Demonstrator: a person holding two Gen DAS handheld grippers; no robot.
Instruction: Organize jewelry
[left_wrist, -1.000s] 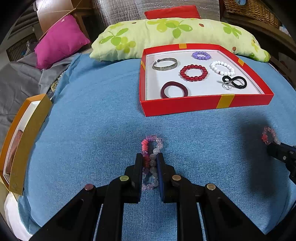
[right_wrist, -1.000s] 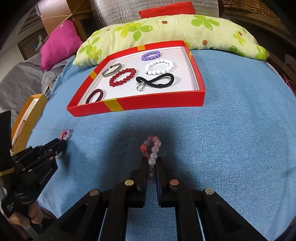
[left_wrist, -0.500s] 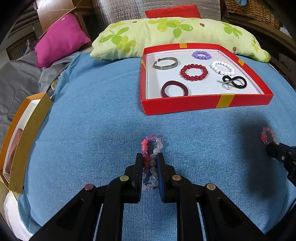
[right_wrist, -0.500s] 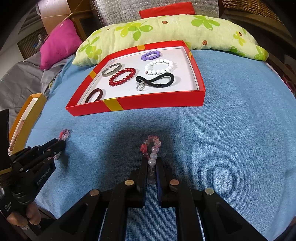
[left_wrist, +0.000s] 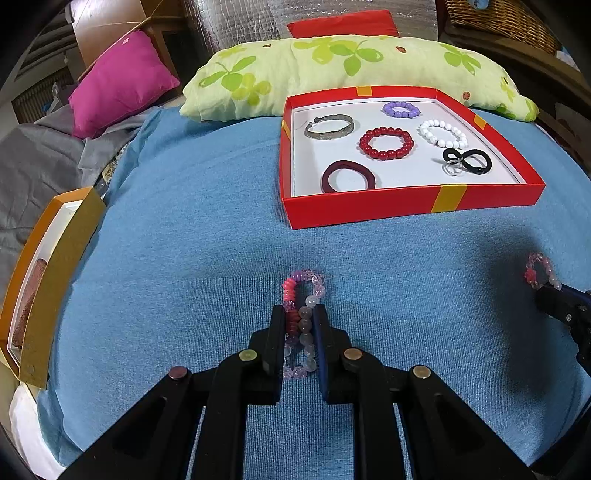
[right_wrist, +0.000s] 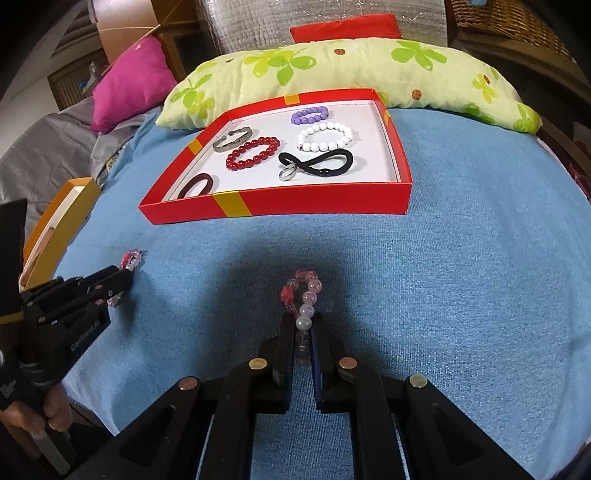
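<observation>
In the left wrist view, the left gripper (left_wrist: 299, 314) is closed on a pink and grey bead bracelet (left_wrist: 301, 317), squeezed into a long loop between the two fingers, above the blue bedcover (left_wrist: 184, 258). The red box (left_wrist: 369, 210) is ahead, near the far edge of the bedcover, against the green pillow (left_wrist: 332, 66). It already holds a silver bangle (left_wrist: 328, 127), a red bead bracelet (left_wrist: 386, 143), a white bead bracelet (left_wrist: 442, 133), a purple bead bracelet (left_wrist: 401, 109), a dark red band (left_wrist: 348, 176) and a black hair tie (left_wrist: 467, 162). An orange box (left_wrist: 55, 273) is at the left edge of the bedcover.

In the right wrist view, the right gripper (right_wrist: 303, 325) is almost fully closed on a pale pink bead bracelet (right_wrist: 306, 301), which sticks forward past the fingertips.

I think the risks are these: round beads may roll out of the smooth fingers on the way to the box, and a stretched elastic loop can spring away when released. Both grippers could also meet above the same box.

The surface is soft cloth. Around it are a magenta cushion (right_wrist: 129, 81), grey bedding (left_wrist: 33, 162) and wicker baskets (right_wrist: 517, 26).
</observation>
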